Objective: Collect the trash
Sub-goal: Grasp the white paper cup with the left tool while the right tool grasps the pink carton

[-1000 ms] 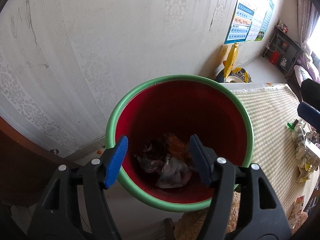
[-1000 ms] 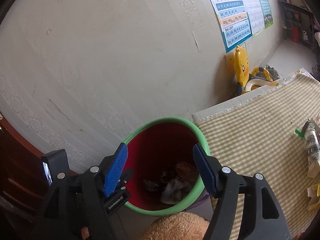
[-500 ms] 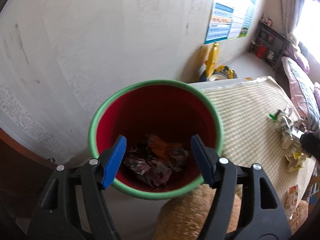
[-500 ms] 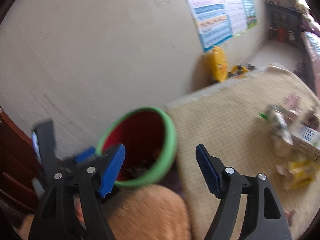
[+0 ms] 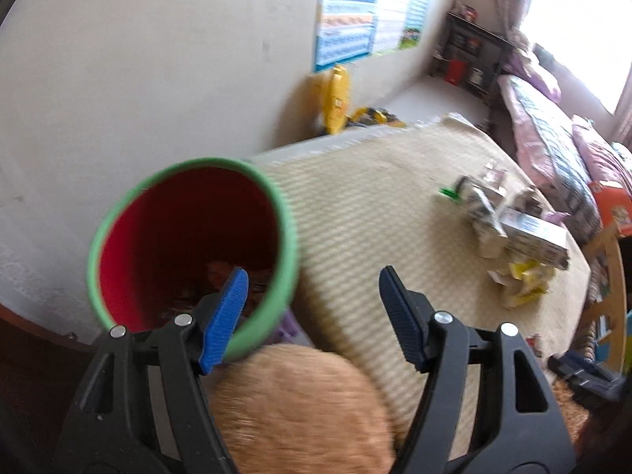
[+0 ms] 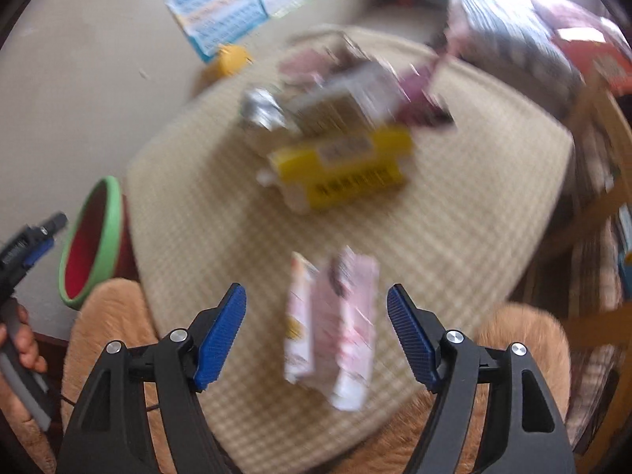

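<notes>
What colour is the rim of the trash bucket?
Green, around a red inside; the bucket shows best in the left wrist view.

Home, lived-in bedroom/kids' room: bed (image 5: 553, 134) with purple bedding by window, learning posters (image 5: 347, 27) on wall, yellow ride-on toy (image 5: 343, 102), checked-cloth worktop (image 5: 355, 213).

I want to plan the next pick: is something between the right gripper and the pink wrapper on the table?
Nothing visible is in the way. The right gripper is open and empty, and the pink wrapper lies flat on the table in line with the gap between its jaws. The pile lies farther away.
</notes>
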Motion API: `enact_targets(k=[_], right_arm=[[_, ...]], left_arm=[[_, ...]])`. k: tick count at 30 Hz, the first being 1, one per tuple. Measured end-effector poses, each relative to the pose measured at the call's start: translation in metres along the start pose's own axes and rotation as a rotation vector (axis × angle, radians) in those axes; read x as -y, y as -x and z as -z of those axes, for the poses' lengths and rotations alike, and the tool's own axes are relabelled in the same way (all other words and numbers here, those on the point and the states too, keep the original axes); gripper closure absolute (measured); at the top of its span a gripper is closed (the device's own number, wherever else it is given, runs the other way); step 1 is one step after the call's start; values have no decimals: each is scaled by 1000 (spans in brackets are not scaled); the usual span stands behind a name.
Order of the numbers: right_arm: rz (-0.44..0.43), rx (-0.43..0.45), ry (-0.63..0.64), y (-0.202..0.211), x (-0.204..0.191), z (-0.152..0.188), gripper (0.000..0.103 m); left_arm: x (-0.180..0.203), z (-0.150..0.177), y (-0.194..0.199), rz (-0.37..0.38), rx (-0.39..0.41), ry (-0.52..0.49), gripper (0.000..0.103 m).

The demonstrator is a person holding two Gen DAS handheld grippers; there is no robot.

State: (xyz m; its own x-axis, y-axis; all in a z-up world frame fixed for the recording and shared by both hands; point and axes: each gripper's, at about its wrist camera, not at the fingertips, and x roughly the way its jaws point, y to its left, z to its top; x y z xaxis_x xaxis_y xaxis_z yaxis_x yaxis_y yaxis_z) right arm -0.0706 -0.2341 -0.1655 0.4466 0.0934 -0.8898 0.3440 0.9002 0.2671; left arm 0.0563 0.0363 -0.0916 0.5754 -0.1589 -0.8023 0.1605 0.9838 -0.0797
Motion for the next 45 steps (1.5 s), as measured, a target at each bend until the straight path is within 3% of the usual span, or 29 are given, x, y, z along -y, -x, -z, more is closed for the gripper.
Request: enact_targets(k=[5,7,8,9,15,20,25,28,29,34,39,45], right_arm=[[-32,-49,25,-15,0,8,36],[-46,-43,41,-16,-2,9,59],[-68,-24,43,-13,-2,9,65],[-73,-14,44,-13,-3,7,84],[-148,83,49,3,1,6,85],[-201,82,9,5,13,6,85],[-239,81,-30,7,24,5,83],[-253,80,-37,11,31,7,79],[-254,80,-37,13,32,8,77],[-260,77,-41,14,37,8,66],[-259,78,-55,12,39,1,61],[-244,61,-55,4,36,-3,60]], left_arm=[[45,-12,-10,54,-16,-53,37],[63,-18,-16,74,-26,-61,37],[69,-20,-19,81,-26,-63,37],[79,-25,-25,85,-29,-71,37],[132,-42,-63,120,-67,-115,37],[174,-54,-102,92,-88,-171,37],[195,-58,-152,50,-208,-160,37],[200,-56,-167,51,-226,-146,34],[203,-56,-169,46,-229,-153,35],[217,-54,-167,86,-244,-225,69],[201,-51,-155,132,-275,-192,70],[164,-30,-109,109,-228,-231,70]])
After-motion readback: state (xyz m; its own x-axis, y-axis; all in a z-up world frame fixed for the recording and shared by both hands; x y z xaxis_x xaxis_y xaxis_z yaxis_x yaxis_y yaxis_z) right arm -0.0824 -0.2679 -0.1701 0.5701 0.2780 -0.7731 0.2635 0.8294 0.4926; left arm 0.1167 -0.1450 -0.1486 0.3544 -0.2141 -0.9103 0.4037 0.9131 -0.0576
